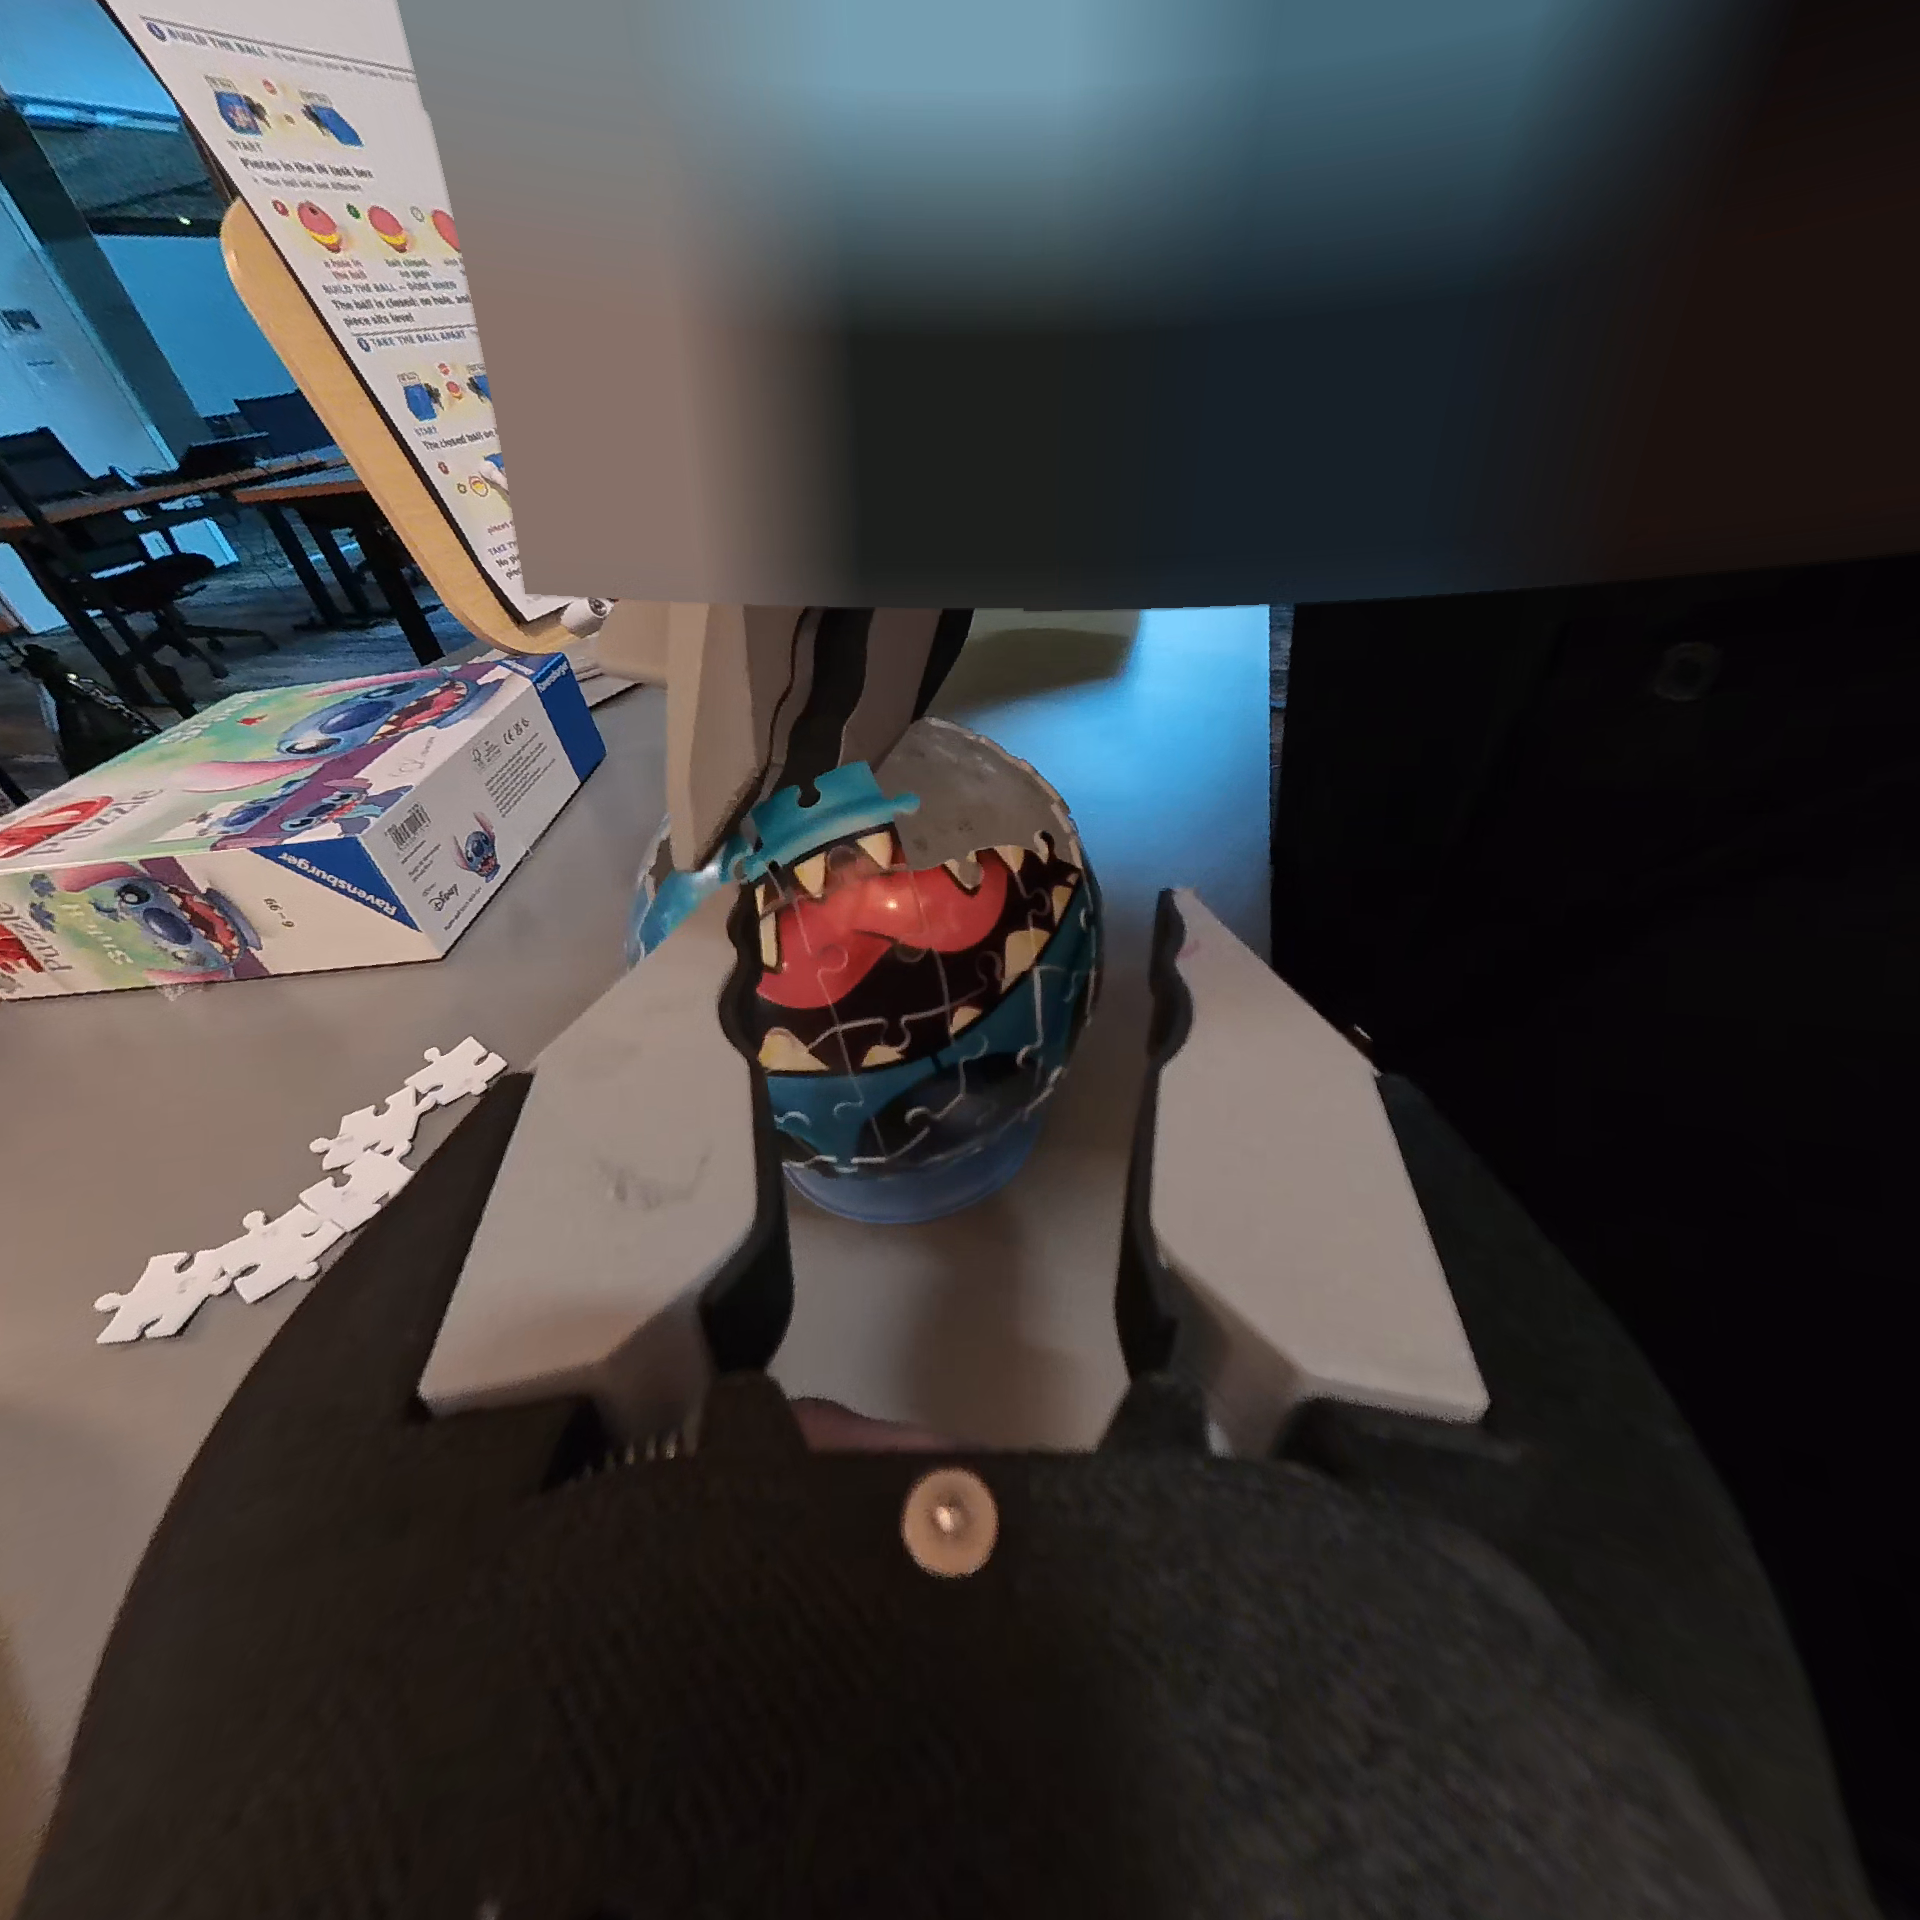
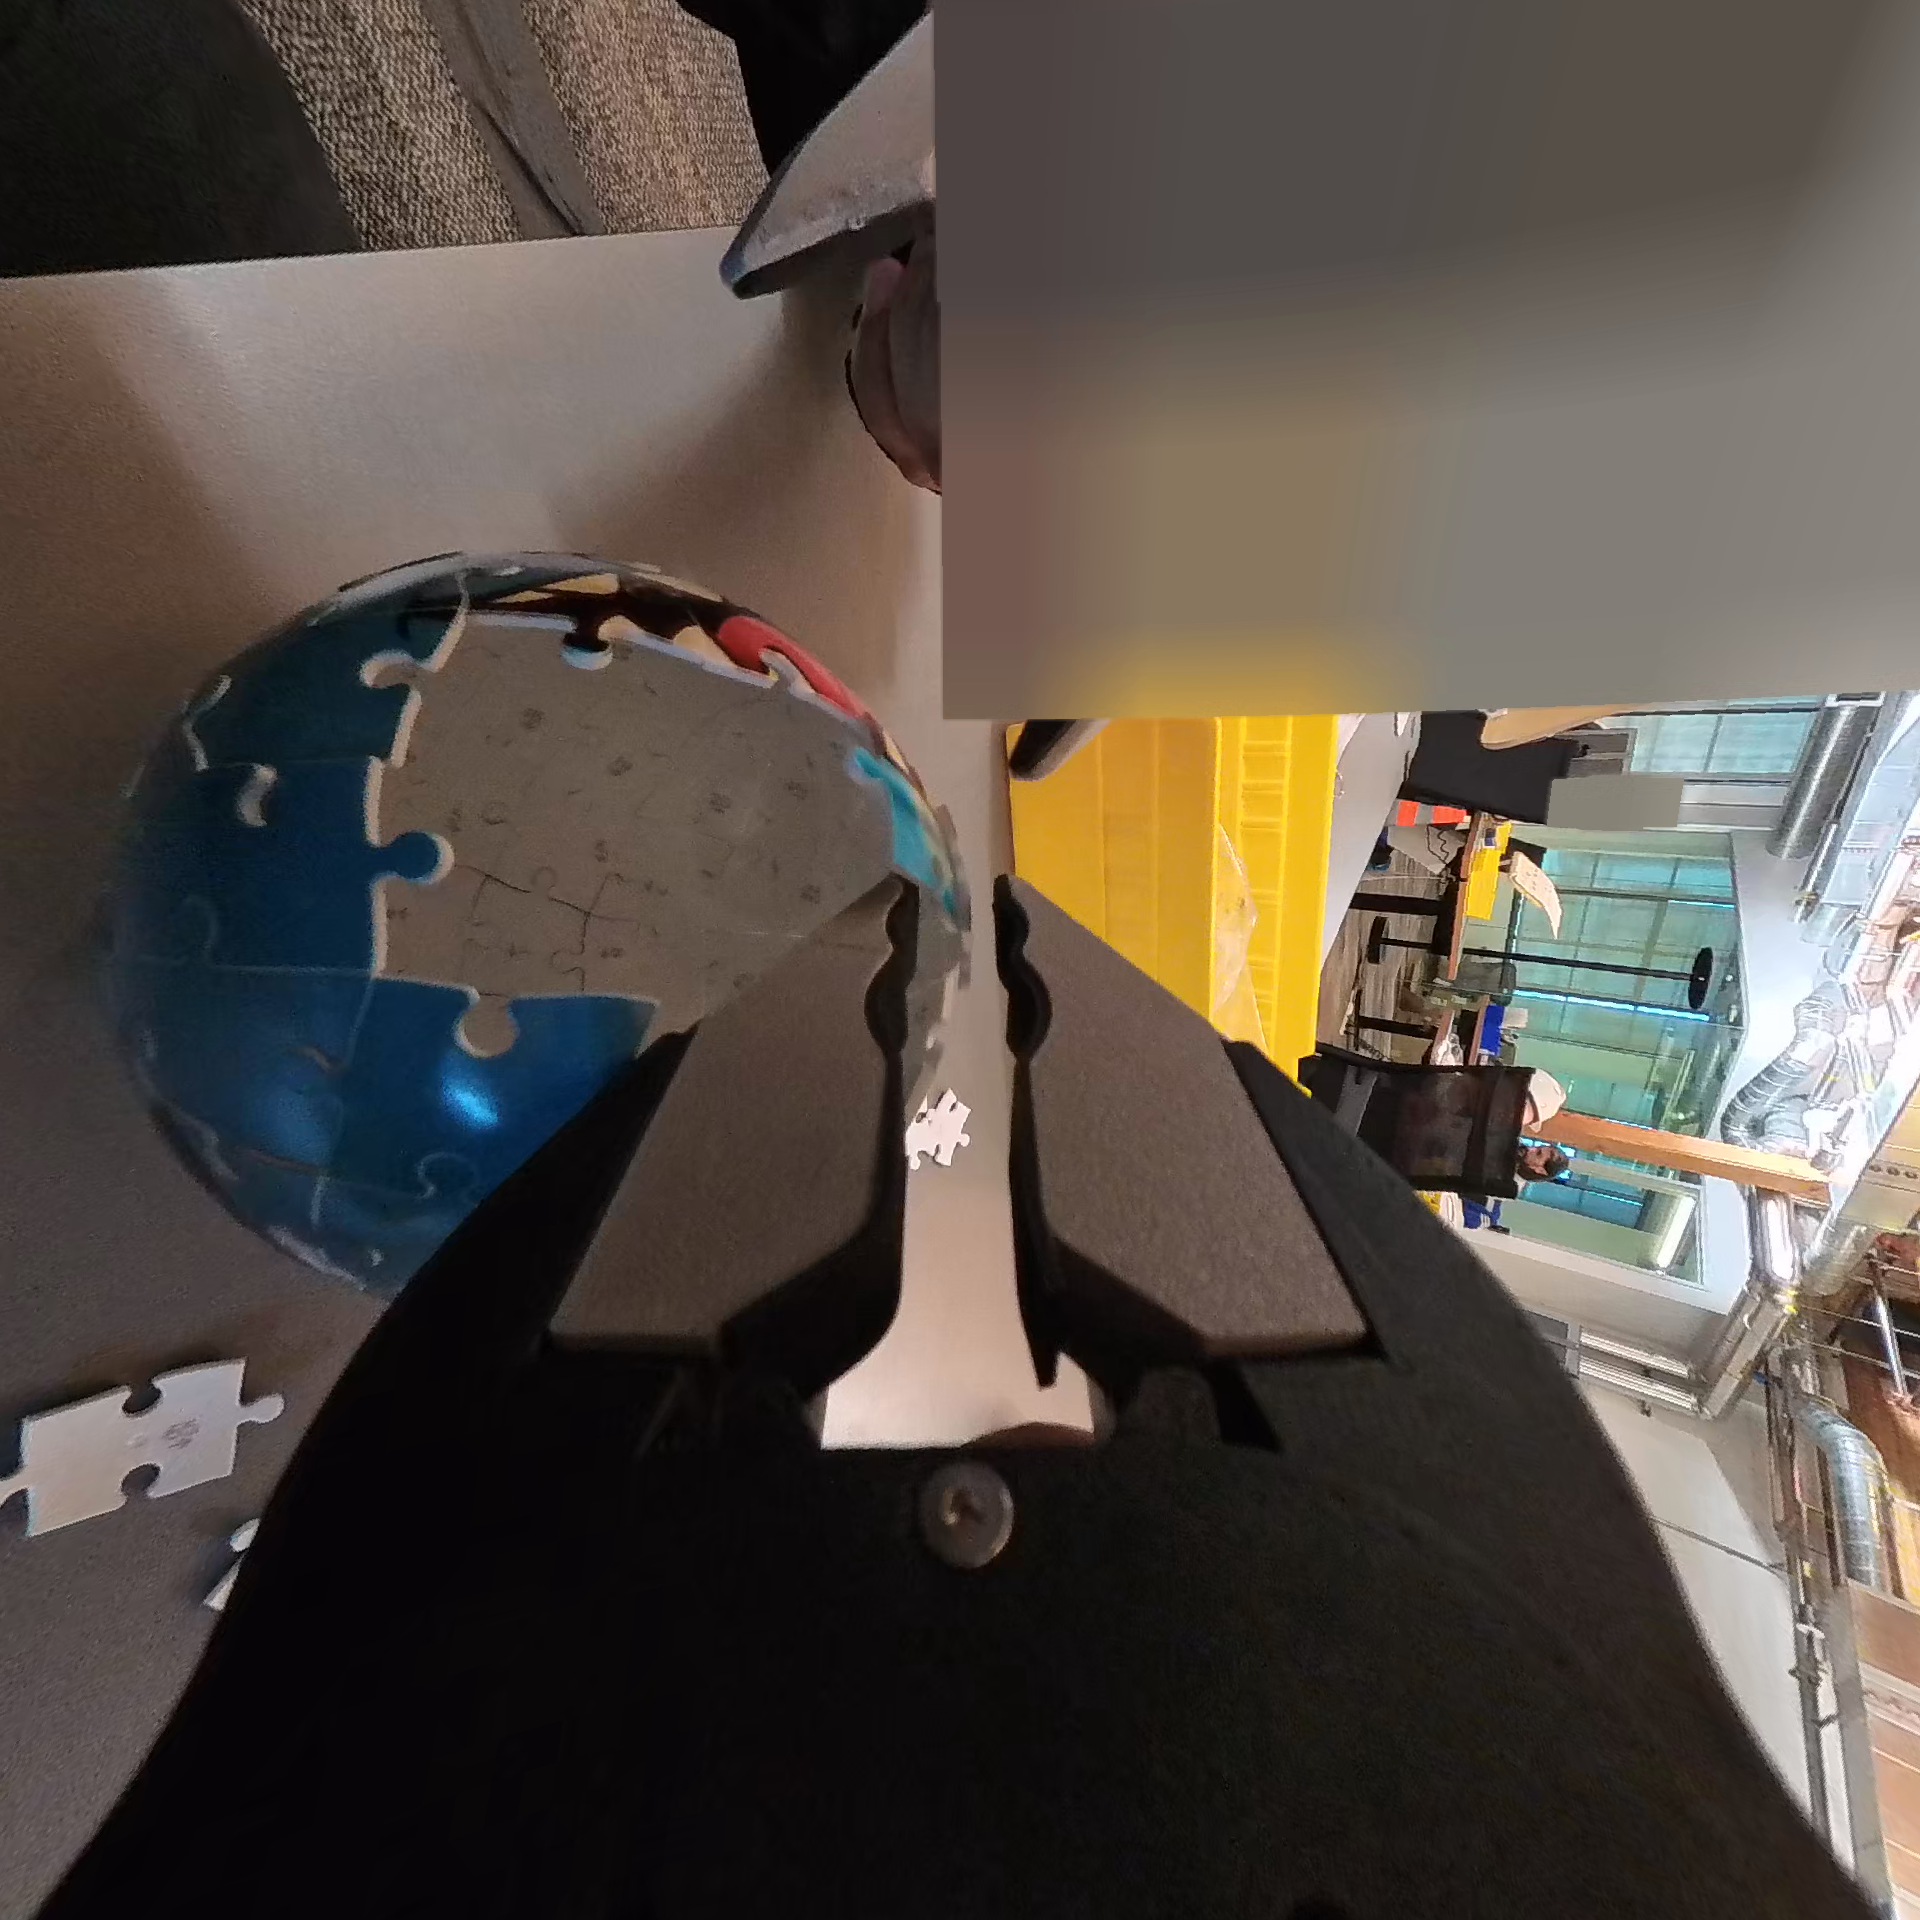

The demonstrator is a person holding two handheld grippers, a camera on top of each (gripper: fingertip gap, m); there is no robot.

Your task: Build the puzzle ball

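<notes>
The puzzle ball [image 1: 914,987], partly built, shows a toothy red mouth and stands on a blue ring stand [image 1: 914,1184]. Its top is open and the grey inside shows. My left gripper [image 1: 951,925] is open, its fingers on either side of the ball's front. My right gripper [image 1: 821,790] comes down from above with its tips at a light blue piece [image 1: 821,821] on the ball's upper rim. In the right wrist view the ball [image 2: 312,914] lies left. The right gripper [image 2: 945,914] has a narrow empty gap, its tips beside the light blue piece [image 2: 904,821].
Several white face-down pieces [image 1: 301,1195] lie on the grey table [image 1: 156,1091] to the left, with more in the right wrist view [image 2: 145,1444]. A puzzle box [image 1: 312,831] lies behind them. An instruction sheet [image 1: 343,260] leans at the back. A yellow crate [image 2: 1164,862] stands beyond the ball.
</notes>
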